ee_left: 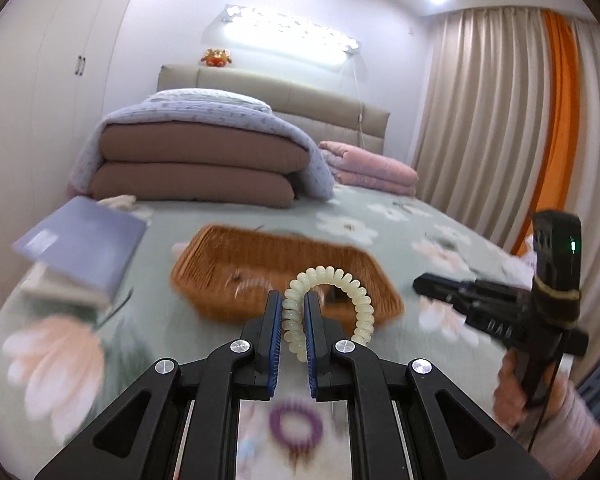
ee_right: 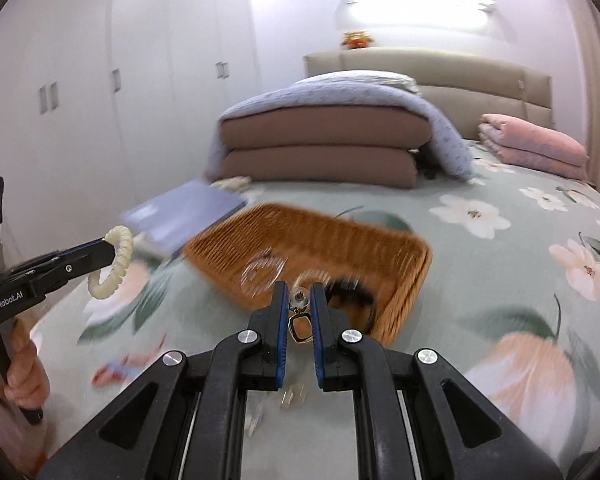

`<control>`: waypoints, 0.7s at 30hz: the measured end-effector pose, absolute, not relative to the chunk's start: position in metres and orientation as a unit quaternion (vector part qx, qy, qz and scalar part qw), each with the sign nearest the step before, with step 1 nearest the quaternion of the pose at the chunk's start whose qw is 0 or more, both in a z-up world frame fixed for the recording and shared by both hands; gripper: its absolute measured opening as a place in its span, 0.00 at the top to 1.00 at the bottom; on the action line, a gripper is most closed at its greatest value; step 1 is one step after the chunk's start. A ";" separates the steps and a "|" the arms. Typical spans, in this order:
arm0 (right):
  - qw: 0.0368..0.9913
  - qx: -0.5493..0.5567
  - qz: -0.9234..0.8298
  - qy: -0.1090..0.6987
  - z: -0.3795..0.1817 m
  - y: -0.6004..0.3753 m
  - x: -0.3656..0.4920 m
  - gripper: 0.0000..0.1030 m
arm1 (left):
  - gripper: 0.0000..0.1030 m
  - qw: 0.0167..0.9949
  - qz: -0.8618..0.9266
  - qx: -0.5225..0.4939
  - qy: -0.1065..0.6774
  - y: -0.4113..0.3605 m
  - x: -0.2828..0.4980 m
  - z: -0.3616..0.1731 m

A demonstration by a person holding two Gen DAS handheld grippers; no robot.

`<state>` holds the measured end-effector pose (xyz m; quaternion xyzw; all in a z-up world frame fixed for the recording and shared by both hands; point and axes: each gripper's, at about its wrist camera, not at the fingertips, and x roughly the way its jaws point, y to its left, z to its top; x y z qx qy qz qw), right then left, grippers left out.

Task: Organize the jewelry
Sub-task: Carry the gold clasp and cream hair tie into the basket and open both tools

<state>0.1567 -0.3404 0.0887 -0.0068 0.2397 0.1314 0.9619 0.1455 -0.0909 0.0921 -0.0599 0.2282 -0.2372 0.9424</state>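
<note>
My left gripper (ee_left: 293,300) is shut on a cream spiral bracelet (ee_left: 340,280) and holds it above the bed, just short of a wicker basket (ee_left: 220,276); it also shows in the right wrist view (ee_right: 114,252). My right gripper (ee_right: 299,292) is shut on a small earring with a square gold pendant (ee_right: 299,326), close to the basket's near rim (ee_right: 404,304). Inside the basket lie a clear ring-shaped piece (ee_right: 262,270) and a dark hair tie (ee_right: 352,292). A purple spiral hair tie (ee_left: 296,424) lies on the bedspread under my left gripper.
A purple box (ee_left: 84,248) sits left of the basket. Folded brown and lilac bedding (ee_left: 196,160) and a pink quilt (ee_left: 372,168) lie at the head of the bed. Small red pieces (ee_right: 116,368) and clear pieces (ee_right: 292,396) lie on the floral bedspread.
</note>
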 end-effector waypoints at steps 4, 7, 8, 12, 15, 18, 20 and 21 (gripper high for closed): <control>0.963 0.027 0.111 0.245 0.087 -0.344 0.201 0.88 | 0.90 0.939 -0.229 -0.068 0.247 -0.105 0.209 0.090; 0.962 0.049 0.093 0.251 0.077 -0.352 0.226 0.88 | 0.90 0.934 -0.220 -0.071 0.271 -0.115 0.251 0.075; 0.962 0.054 0.089 0.252 0.074 -0.356 0.231 0.88 | 0.90 0.933 -0.219 -0.073 0.277 -0.117 0.260 0.069; 0.960 0.062 0.069 0.263 0.056 -0.368 0.242 0.88 | 0.89 0.932 -0.219 -0.053 0.285 -0.126 0.272 0.047; 0.957 0.070 0.064 0.273 0.049 -0.374 0.249 0.88 | 0.89 0.931 -0.216 -0.047 0.290 -0.130 0.273 0.041; 0.956 0.072 0.057 0.278 0.045 -0.377 0.252 0.88 | 0.89 0.930 -0.216 -0.047 0.292 -0.130 0.273 0.039; 0.956 0.070 0.052 0.279 0.044 -0.376 0.251 0.87 | 0.89 0.930 -0.217 -0.049 0.294 -0.130 0.274 0.038; 0.956 0.071 0.052 0.279 0.043 -0.376 0.251 0.87 | 0.89 0.930 -0.215 -0.048 0.295 -0.130 0.274 0.037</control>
